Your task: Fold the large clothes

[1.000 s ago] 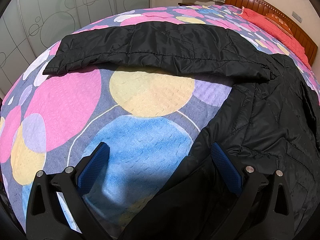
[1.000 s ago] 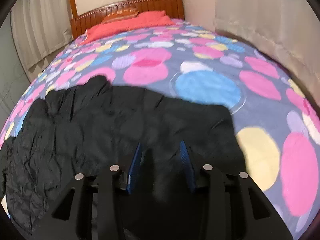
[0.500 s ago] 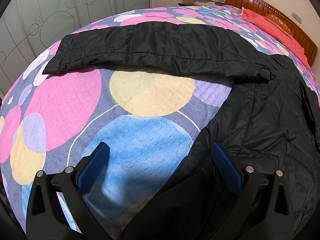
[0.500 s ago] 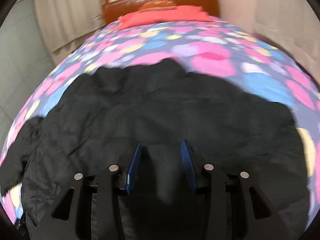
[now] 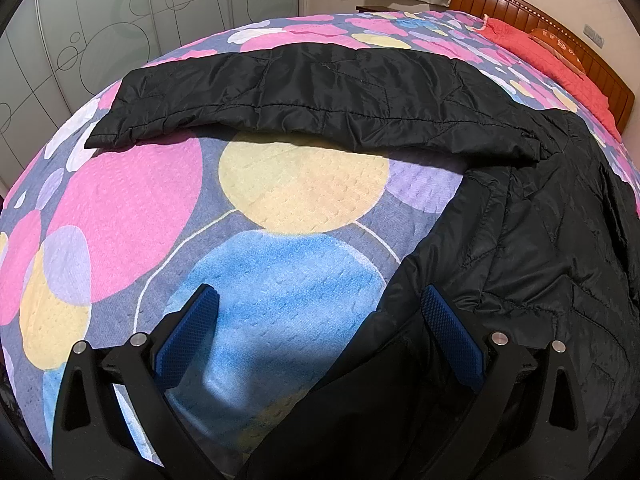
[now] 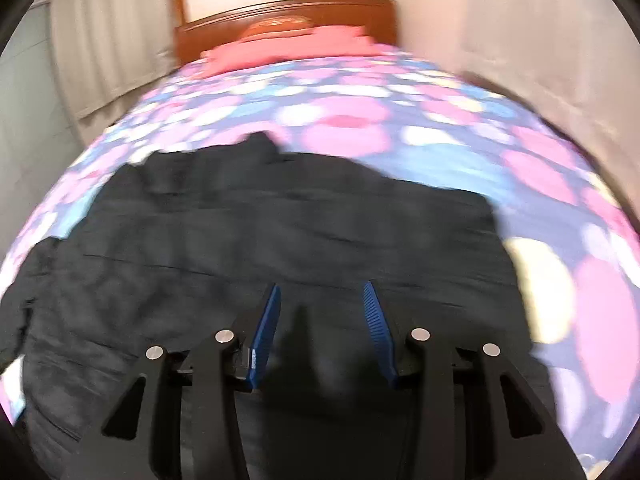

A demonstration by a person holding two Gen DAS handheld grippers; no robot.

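Right wrist view: smeared throughout by motion blur.
Black jacket [image 6: 280, 232]: seams and folds unreadable there; lower part hidden behind fingers [image 6: 266, 324].
Jacket body, left wrist view: cut off at right and bottom edges.
Pillow lettering [image 5: 558, 42]: too small to read.
Bed [image 5: 120, 200]: near edge out of frame.

my left gripper [image 5: 318, 316] fills the lower frame: matte black triangular finger frames with cut-out slots, round silver screws near the upper ends, and blue knurled pads [image 5: 454, 336]. my right gripper [image 6: 320, 320] has the same black frames, silver screws, blue ribbed pads [image 6: 264, 332].
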